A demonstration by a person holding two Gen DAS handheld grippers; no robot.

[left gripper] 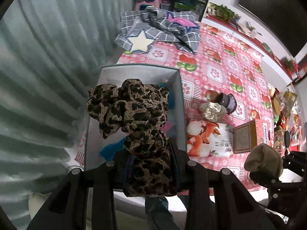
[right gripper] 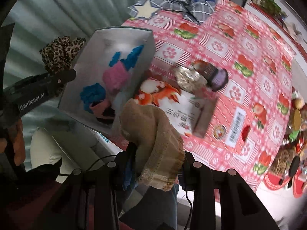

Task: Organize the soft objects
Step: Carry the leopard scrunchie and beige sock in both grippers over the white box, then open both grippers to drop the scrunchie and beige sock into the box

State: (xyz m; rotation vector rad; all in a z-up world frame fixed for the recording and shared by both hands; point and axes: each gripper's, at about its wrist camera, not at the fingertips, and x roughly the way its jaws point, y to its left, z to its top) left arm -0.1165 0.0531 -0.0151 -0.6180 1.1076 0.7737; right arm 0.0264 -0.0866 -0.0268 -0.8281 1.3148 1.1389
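Left wrist view: my left gripper (left gripper: 151, 164) clamps 1 leopard scrunchie (left gripper: 130, 113), hanging over the grey box (left gripper: 178, 95). Right wrist view: my right gripper (right gripper: 155, 164) clamps 1 tan sock (right gripper: 153, 134), near the box's corner, above the table edge. Risks, as I judge them: scrunchie snagging a pad on release; sock dropped outside the box wall, falling floorward.
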